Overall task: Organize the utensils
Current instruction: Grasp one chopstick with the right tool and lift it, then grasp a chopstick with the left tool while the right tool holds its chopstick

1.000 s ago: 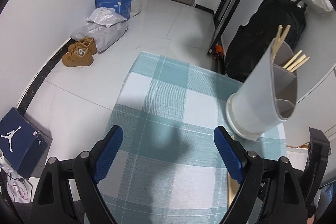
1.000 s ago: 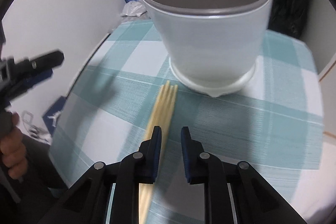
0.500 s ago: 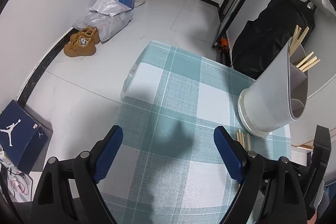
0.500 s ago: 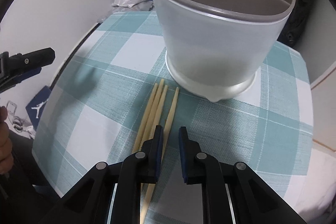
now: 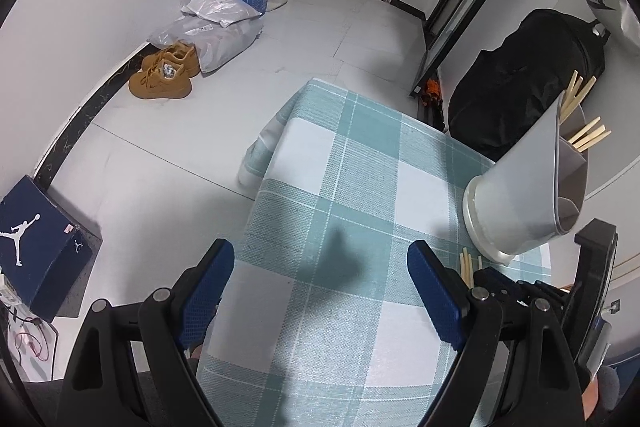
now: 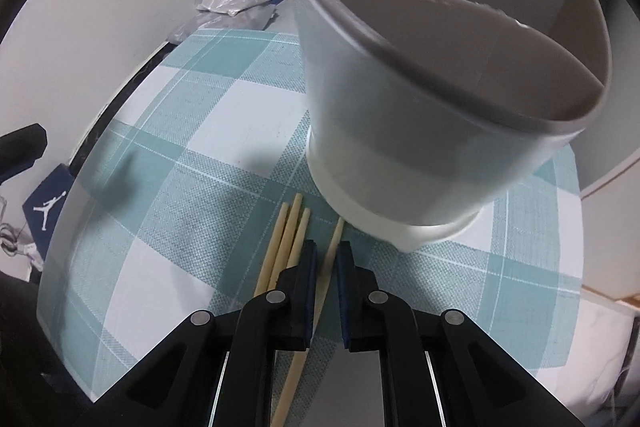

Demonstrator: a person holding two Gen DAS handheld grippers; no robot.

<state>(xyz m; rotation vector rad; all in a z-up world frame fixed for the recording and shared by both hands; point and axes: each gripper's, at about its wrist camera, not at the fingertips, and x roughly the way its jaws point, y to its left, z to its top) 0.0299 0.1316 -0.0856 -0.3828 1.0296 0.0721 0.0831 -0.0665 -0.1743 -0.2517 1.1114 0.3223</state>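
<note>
Currently: right gripper [image 6: 325, 263] clamped on one chopstick [image 6: 334, 241] lying on the table [image 5: 360, 327].
Three more chopsticks [image 6: 286, 239] lie just left of it, all four ending near the holder [image 6: 420, 131] base. Left gripper [image 5: 320, 283] hangs spread apart, nothing between, over bare checked cloth with open room toward the far edge.

Matt wooden chopsticks [image 6: 289, 243], smooth plastic holder [image 6: 400, 131], woven checked cloth [image 6: 192, 187].

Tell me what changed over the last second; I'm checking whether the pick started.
The right gripper closed around one chopstick, parted from the other three. The left gripper stayed open and empty; the utensil holder stayed put.
</note>
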